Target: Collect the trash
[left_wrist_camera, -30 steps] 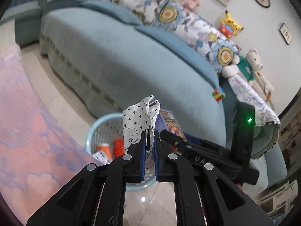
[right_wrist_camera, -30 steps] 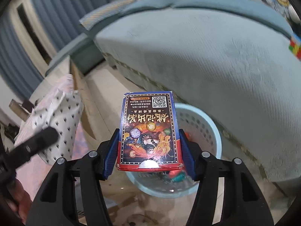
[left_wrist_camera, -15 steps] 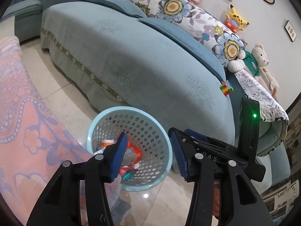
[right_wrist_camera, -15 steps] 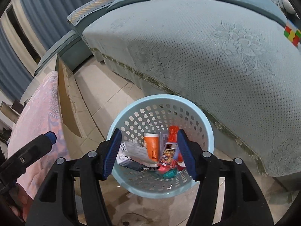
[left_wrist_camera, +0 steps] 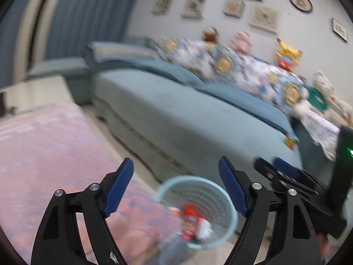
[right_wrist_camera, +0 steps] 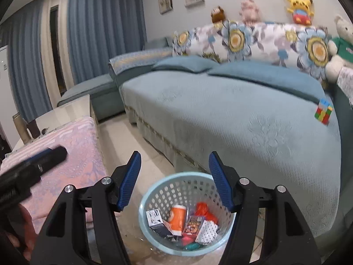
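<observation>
A light blue perforated basket (right_wrist_camera: 172,187) stands on the floor beside the sofa. It holds several pieces of trash: an orange cup (right_wrist_camera: 177,217), a red card box (right_wrist_camera: 193,224), a dotted white packet (right_wrist_camera: 207,231) and a small dark carton (right_wrist_camera: 156,220). My right gripper (right_wrist_camera: 174,181) is open and empty above the basket. My left gripper (left_wrist_camera: 176,187) is open and empty, raised above the basket (left_wrist_camera: 229,212), which looks blurred there. The left gripper's body (right_wrist_camera: 33,163) shows at the left of the right wrist view.
A teal sofa (right_wrist_camera: 242,114) with floral cushions and plush toys runs behind the basket. A coloured cube (right_wrist_camera: 323,113) lies on its seat. A pink patterned cloth (right_wrist_camera: 72,154) covers a low table at left. Blue curtains (right_wrist_camera: 99,33) hang behind.
Both grippers let go of the dotted packet and the card box, which now lie in the basket. Both have since lifted and tilted up, showing more of the room.
</observation>
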Motion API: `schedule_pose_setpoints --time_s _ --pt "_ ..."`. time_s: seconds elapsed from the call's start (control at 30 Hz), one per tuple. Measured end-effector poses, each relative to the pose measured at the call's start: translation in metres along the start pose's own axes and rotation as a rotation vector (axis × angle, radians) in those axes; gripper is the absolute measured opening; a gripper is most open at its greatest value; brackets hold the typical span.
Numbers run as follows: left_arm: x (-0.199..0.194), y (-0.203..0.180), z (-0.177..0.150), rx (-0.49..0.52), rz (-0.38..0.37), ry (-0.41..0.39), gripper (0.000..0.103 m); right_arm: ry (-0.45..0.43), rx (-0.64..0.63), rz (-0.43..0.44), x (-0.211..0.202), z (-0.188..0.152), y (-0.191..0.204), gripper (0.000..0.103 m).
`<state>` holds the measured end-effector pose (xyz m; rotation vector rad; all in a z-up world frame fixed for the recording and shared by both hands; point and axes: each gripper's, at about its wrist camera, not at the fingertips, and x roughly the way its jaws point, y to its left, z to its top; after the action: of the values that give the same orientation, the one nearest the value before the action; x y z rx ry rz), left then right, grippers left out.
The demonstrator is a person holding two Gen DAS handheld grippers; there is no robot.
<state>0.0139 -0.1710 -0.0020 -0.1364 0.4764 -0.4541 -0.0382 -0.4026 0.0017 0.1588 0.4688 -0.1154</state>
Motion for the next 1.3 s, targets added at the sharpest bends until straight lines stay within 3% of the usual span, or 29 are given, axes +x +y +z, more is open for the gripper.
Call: schedule_pose_setpoints --time_s 0.13,0.3,0.57,0.73,0.9,1.3 --pt "-0.017 0.011 0.003 0.014 0.144 -0.052 0.08 -0.051 -0.022 0.012 -0.01 -0.001 0.016 0.061" --pt "-0.027 0.025 0.004 0.007 0.239 -0.056 0.083 -0.097 -0.066 0.03 -0.014 -0.004 0.044 0.062" --pt "-0.036 0.04 0.006 -0.021 0.285 -0.085 0.088 -0.122 -0.1 0.053 -0.016 -0.009 0.067 0.062" --pt "-0.035 0.032 0.0 0.051 0.323 -0.089 0.091 -0.118 -0.104 0.051 -0.013 -0.011 0.072 0.062" --pt "-0.031 0.035 0.0 0.05 0.368 -0.063 0.092 -0.101 -0.101 0.048 -0.008 -0.011 0.07 0.062" --pt "-0.037 0.042 0.002 0.018 0.371 -0.06 0.094 -0.118 -0.112 0.033 -0.015 -0.01 0.073 0.062"
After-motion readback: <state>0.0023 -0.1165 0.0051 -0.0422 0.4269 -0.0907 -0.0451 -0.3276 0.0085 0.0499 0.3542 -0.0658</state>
